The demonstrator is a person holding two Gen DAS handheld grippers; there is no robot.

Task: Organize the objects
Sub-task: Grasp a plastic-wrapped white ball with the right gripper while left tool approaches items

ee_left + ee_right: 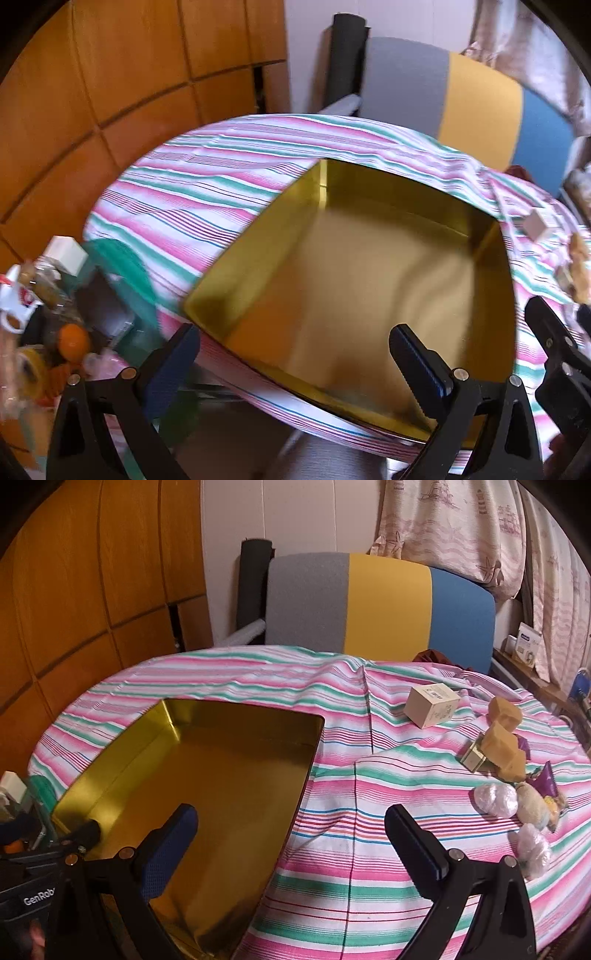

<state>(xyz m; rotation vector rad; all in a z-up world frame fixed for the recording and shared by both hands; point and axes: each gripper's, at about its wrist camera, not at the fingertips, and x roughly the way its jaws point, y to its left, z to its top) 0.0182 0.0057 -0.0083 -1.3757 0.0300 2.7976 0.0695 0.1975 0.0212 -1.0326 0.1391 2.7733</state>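
Note:
An empty gold tin box (369,273) lies open on the striped tablecloth (207,184); it also shows in the right wrist view (207,775). My left gripper (295,365) is open and empty over the tin's near edge. My right gripper (291,838) is open and empty, straddling the tin's right rim. To the right lie a small cream carton (431,704), tan blocks (502,738), wrapped pink bundles (495,799), a plush toy (532,806) and a purple wrapper (545,779). The right gripper (561,350) shows at the left wrist view's right edge.
A grey, yellow and blue chair back (380,605) stands behind the round table. Wooden panels (92,590) fill the left. Cluttered items, a mug (16,306) and an orange (73,341) sit low at the left. Curtains (461,528) hang at right.

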